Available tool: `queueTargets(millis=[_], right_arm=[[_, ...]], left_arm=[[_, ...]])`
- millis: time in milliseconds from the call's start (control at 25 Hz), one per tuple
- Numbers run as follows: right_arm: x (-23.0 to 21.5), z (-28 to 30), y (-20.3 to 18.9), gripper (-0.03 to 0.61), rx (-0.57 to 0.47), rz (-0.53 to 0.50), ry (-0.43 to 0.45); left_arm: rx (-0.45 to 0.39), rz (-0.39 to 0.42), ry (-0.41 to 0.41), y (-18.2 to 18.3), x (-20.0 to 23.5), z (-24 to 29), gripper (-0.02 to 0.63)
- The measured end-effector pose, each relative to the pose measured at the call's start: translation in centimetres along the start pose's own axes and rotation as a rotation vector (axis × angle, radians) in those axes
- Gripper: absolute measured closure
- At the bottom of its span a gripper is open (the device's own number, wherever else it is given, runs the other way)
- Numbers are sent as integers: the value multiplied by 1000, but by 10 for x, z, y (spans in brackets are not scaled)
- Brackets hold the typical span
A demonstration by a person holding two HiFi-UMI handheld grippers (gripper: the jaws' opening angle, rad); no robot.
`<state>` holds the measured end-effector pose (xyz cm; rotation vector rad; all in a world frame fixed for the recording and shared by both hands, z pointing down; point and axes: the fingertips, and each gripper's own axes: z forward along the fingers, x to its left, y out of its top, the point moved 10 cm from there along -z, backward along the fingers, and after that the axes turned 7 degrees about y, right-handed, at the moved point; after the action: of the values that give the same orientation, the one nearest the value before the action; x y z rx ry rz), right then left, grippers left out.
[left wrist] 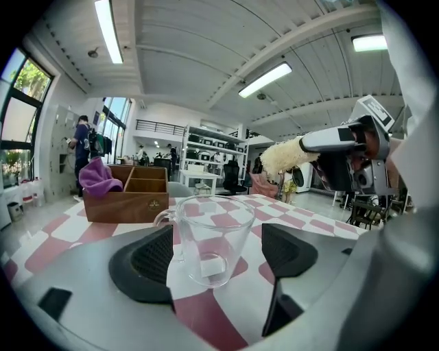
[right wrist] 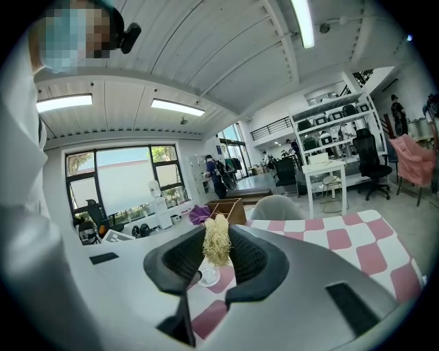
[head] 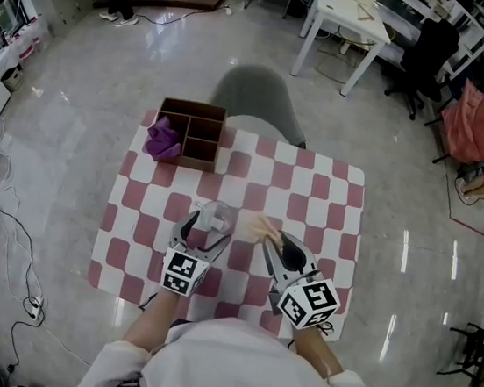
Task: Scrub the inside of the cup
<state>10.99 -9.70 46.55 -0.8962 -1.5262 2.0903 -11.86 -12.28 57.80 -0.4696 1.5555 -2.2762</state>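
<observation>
A clear glass cup [head: 215, 216] with a handle stands upright on the red-and-white checked table [head: 329, 200]. My left gripper [head: 209, 228] is open around it: in the left gripper view the cup [left wrist: 209, 236] sits between the two dark pads [left wrist: 152, 257], and the right pad stands clear of the glass. Just to the right, my right gripper [head: 273, 241] is shut on a pale fibrous scrubber [head: 262, 228]. In the right gripper view the scrubber [right wrist: 217, 241] sticks up between the jaws, with the cup [right wrist: 208, 276] low behind it.
A wooden compartment box [head: 192, 133] with a purple cloth [head: 163, 141] in its left part stands at the table's far left. A grey chair [head: 258, 102] sits behind the table. Cables lie on the floor at the left.
</observation>
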Motion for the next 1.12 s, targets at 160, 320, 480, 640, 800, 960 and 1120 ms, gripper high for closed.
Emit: queueTargets(millis=[160, 320, 480, 640, 800, 960, 1120], right_arm=[[-2, 1, 0, 471, 9, -1, -9], [-3, 4, 1, 471, 8, 2, -12], [-4, 6, 0, 471, 12, 4, -8], [-7, 6, -1, 471, 15, 5, -13], [-9, 6, 0, 471, 15, 4, -18], [-8, 7, -1, 471, 17, 5, -15], [-9, 8, -1, 471, 18, 5, -13]], left_arm=[[-74, 45, 24, -2, 2, 7, 230], [-86, 63, 15, -5, 3, 15, 231], [-70, 39, 4, -8, 3, 22, 231], [-77, 35, -9, -7, 2, 29, 232], [-51, 30, -22, -8, 3, 35, 232], [-3, 28, -40, -7, 3, 40, 232], [7, 31, -38, -8, 4, 42, 233]])
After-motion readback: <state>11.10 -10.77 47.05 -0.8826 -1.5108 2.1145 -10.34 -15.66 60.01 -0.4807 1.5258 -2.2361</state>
